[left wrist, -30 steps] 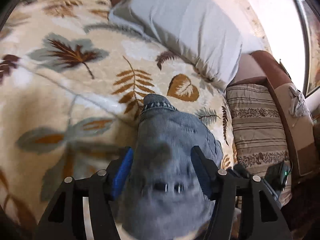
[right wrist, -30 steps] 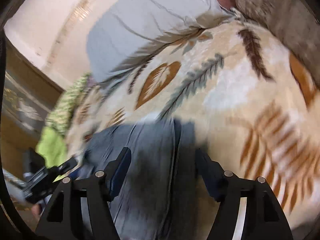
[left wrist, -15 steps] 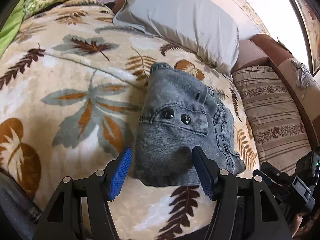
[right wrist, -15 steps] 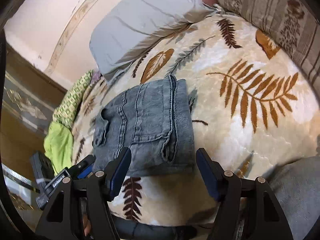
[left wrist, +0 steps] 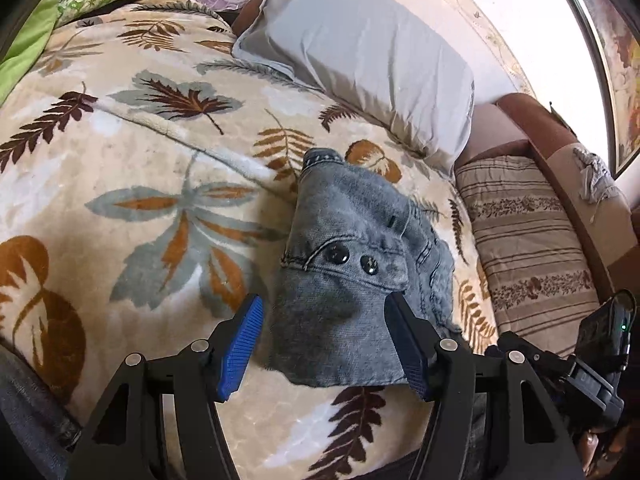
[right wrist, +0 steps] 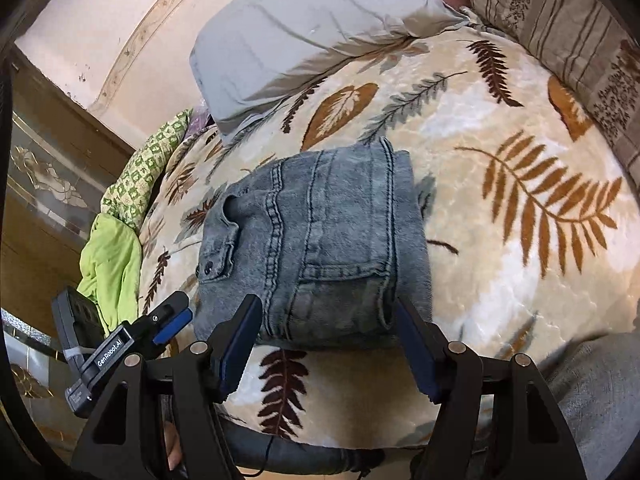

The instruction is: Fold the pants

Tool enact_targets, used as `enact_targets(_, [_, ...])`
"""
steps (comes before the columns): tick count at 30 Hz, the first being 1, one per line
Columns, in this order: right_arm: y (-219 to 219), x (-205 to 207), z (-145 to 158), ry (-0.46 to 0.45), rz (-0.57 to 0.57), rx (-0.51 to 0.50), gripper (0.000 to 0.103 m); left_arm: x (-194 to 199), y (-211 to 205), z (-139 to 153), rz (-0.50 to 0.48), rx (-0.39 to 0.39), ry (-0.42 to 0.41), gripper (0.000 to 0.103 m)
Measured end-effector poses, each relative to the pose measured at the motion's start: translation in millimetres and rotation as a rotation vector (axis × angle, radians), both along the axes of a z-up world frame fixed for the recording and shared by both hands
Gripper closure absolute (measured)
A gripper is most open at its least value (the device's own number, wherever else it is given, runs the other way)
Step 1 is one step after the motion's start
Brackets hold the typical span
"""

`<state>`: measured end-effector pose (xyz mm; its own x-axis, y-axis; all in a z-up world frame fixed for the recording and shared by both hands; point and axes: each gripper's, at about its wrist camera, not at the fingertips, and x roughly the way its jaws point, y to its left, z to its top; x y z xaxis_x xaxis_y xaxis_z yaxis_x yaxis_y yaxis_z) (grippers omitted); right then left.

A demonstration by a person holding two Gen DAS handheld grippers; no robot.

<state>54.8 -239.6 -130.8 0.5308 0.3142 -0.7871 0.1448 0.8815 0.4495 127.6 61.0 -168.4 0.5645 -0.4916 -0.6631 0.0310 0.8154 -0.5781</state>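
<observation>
The grey-blue denim pants (left wrist: 352, 276) lie folded into a compact bundle on the leaf-patterned blanket (left wrist: 132, 184). They also show in the right wrist view (right wrist: 320, 248), with pocket and two buttons at the left. My left gripper (left wrist: 326, 344) is open and empty, hovering above the bundle's near edge. My right gripper (right wrist: 332, 344) is open and empty, just short of the bundle's near edge. The left gripper (right wrist: 168, 320) also shows at lower left in the right wrist view.
A grey pillow (left wrist: 360, 56) lies beyond the pants. A striped cushion (left wrist: 524, 240) lies to the right on a brown sofa arm. Green cloth (right wrist: 112, 264) lies at the bed's left edge. The person's grey-trousered leg (right wrist: 600, 392) is at lower right.
Both grippers have pulled back and up from the pants, which now lie released and folded on the blanket. A second ago the denim filled the space between both pairs of fingers.
</observation>
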Motion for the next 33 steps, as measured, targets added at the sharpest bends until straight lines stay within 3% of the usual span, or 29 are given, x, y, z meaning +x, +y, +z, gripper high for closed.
enact_targets(8, [-1,16,-5,0.005,0.004,0.006,0.034,5,12,-3,0.034,-0.039,-0.003,0.040])
enact_targets(16, [-20,33,-14,-0.050,0.054,0.038,0.031,4,23,7,0.065,-0.015,-0.048,0.039])
enact_targets(20, [-33,49,-20,-0.043,0.053,0.090,0.030,9,31,4,0.069,-0.049,-0.010,0.039])
enact_targets(25, [-42,75,-12,-0.033,0.062,0.054,0.027,28,37,18,0.055,-0.105,0.010,0.035])
enact_targets(27, [-50,85,-13,-0.032,0.051,0.052,0.026,50,34,18,0.028,-0.087,0.038,0.032])
enact_targets(33, [-64,100,-49,0.006,0.052,0.076,0.026,88,5,-22,-0.064,-0.092,0.122,0.034])
